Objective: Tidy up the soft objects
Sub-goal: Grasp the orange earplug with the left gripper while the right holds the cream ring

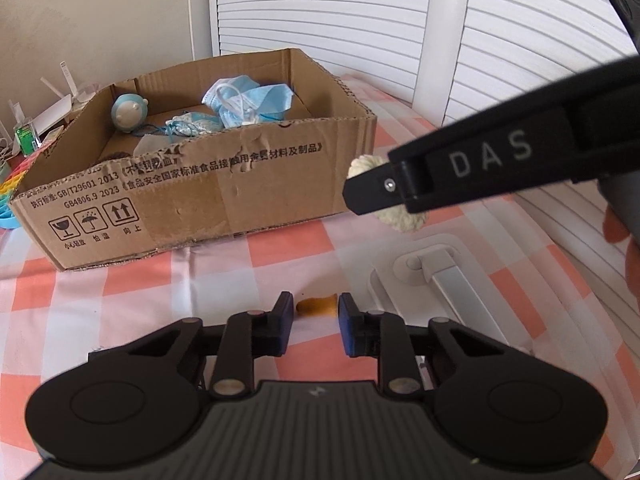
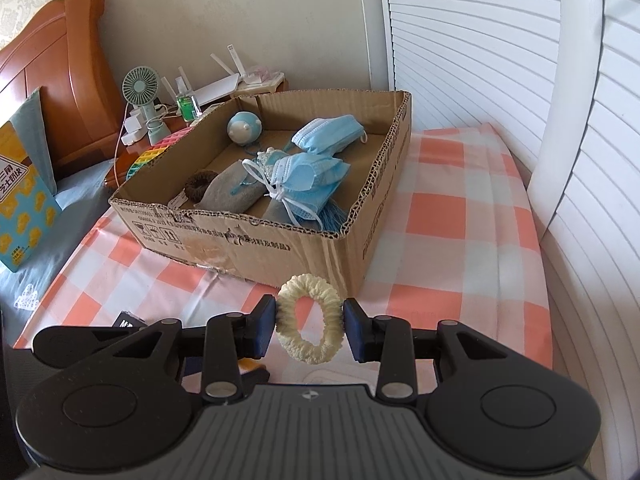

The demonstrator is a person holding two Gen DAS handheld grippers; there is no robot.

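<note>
An open cardboard box (image 2: 316,246) stands on the checked cloth and also shows in the left wrist view (image 1: 208,200). It holds blue face masks (image 2: 316,176), a grey sock (image 2: 236,194), a dark scrunchie (image 2: 199,185) and a round blue plush (image 2: 243,127). My right gripper (image 2: 309,330) is shut on a cream fluffy scrunchie (image 2: 310,330), held above the cloth just in front of the box. In the left wrist view that gripper (image 1: 384,196) comes in from the right with the scrunchie (image 1: 400,218) partly hidden behind it. My left gripper (image 1: 316,326) is open and empty, low over the cloth.
A pink-and-white checked cloth (image 2: 452,248) covers the surface. White louvered doors (image 2: 480,40) stand to the right. A nightstand with a small fan (image 2: 140,88), a router and a bottle lies behind the box. A wooden headboard (image 2: 52,72) is at the left.
</note>
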